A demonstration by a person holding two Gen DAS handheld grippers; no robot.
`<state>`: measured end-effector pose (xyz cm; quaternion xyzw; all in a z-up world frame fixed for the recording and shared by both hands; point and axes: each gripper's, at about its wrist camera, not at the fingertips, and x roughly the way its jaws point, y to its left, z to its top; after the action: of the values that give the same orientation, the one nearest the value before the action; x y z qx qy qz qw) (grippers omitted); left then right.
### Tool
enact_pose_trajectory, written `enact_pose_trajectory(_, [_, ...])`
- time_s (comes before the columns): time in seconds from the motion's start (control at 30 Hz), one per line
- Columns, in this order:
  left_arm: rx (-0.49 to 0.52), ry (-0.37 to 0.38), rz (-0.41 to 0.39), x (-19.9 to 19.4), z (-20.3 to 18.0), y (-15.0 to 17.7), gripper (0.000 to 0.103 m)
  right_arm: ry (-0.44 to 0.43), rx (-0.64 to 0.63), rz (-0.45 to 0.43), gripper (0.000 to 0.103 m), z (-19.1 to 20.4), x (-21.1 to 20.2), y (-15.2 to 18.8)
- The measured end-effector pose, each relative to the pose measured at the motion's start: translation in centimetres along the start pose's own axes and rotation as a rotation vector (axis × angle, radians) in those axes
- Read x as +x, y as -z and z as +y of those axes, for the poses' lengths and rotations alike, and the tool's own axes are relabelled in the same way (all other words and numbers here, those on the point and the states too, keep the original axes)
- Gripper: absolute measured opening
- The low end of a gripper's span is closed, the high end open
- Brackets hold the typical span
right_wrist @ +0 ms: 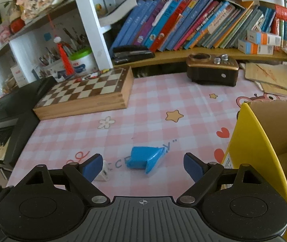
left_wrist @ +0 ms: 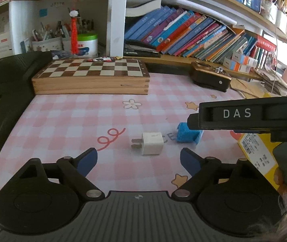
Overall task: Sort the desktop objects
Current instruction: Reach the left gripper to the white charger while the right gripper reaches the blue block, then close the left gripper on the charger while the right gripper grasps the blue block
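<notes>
Yellow box point(right_wrist: 264, 141) at table's right edge, contents unclear. Both tongs released — left gripper point(left_wrist: 139, 159) before white charger point(left_wrist: 152, 143), right gripper point(right_wrist: 143, 166) before blue block point(right_wrist: 143, 159). Charger's prongs show in left view only.

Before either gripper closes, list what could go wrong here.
1. The white charger and blue box lie close together; grabbing one may knock the other.
2. The right gripper crowds the left gripper; they could collide.
3. The blue box's lid hangs open and may snag.
</notes>
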<state>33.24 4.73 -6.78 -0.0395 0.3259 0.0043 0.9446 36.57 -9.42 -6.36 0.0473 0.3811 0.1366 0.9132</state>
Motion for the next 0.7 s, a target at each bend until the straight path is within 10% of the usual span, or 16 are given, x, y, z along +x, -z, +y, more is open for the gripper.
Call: enact_pose_trajectory(0.7, [0.043, -0.011, 0.041, 6.0, -1.3, -0.7, 0.047, 0.020, -0.029, 0.069, 0.089, -0.2, 3.7, -0.5])
